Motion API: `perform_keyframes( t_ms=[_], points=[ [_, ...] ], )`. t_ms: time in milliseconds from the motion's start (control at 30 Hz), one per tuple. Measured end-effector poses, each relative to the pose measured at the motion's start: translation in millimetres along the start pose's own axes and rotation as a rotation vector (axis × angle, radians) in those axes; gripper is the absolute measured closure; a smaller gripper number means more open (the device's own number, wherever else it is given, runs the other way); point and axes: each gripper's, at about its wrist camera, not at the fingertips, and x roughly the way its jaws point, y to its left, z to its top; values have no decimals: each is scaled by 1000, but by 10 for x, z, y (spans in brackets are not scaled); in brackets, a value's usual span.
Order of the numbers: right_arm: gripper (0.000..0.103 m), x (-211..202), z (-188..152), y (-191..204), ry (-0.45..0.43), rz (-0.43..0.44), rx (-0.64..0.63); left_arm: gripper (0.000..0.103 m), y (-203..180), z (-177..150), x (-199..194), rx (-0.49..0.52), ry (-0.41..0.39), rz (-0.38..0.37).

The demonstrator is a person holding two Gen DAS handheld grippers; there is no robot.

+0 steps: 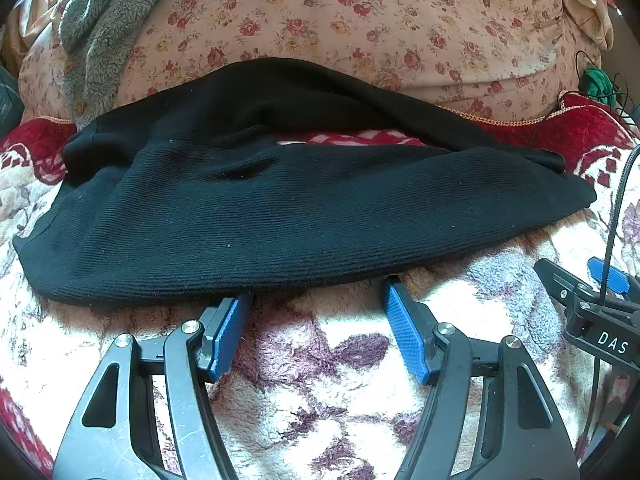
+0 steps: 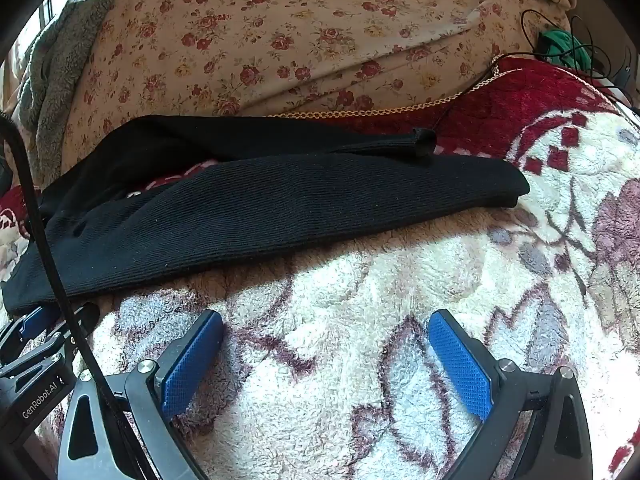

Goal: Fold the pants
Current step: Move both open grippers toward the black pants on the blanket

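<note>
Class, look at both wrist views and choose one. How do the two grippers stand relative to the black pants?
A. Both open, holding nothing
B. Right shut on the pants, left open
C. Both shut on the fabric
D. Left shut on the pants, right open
A: the left gripper is open at the edge of the black pants, and the right gripper is open over the fleece blanket.

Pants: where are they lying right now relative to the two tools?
The pants lie across the blanket, ahead of both open tools: the left tool sits at their near edge, the right tool short of it, toward their right end.

1 pr black pants [image 1: 280,208], 2 grippers, left [image 1: 318,294] & right [image 2: 326,318], 1 fleece blanket [image 1: 340,360], 1 floral sheet [image 1: 360,20], 1 grey towel [image 1: 100,28].
</note>
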Motion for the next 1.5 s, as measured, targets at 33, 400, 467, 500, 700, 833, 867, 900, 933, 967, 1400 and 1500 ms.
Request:
perform_keyframes(
  t_ms=[33,400,467,500,700,833,867,900,933,967,1400,1500],
  points=[
    [1,2,1,3,2,-2,-2,36,0,-1,0,0,0,0],
    [0,30,-11,15,17,10,-16,36,1,0,0,1,1,1],
    [0,32,-3,7,26,20,-23,36,-4,10,0,1,2,-1],
    [0,33,-2,1,28,26,-26,36,-1,8,-2,0,3,-3],
    [0,-14,-4,-59,78,103,-44,36,10,1,-36,21,9,-22],
    [0,-86,-52,-107,60,162,-20,36,17,-14,-80,26,5,-28],
    [0,-100,-64,-131,50,177,-4,36,11,-15,-93,26,4,-27],
    [0,-122,-83,-167,33,197,25,36,14,-21,-112,27,1,-27],
    [0,-135,-94,-187,22,209,45,36,17,-26,-133,27,-2,-25],
    [3,-161,-110,-208,12,224,66,36,25,-31,-163,27,-4,-21],
    [29,-556,-120,70,-56,200,5,36,166,48,-579,-8,-97,-15],
    [29,-635,-91,122,-67,205,-2,36,185,59,-642,-13,-110,-14]
  ],
)
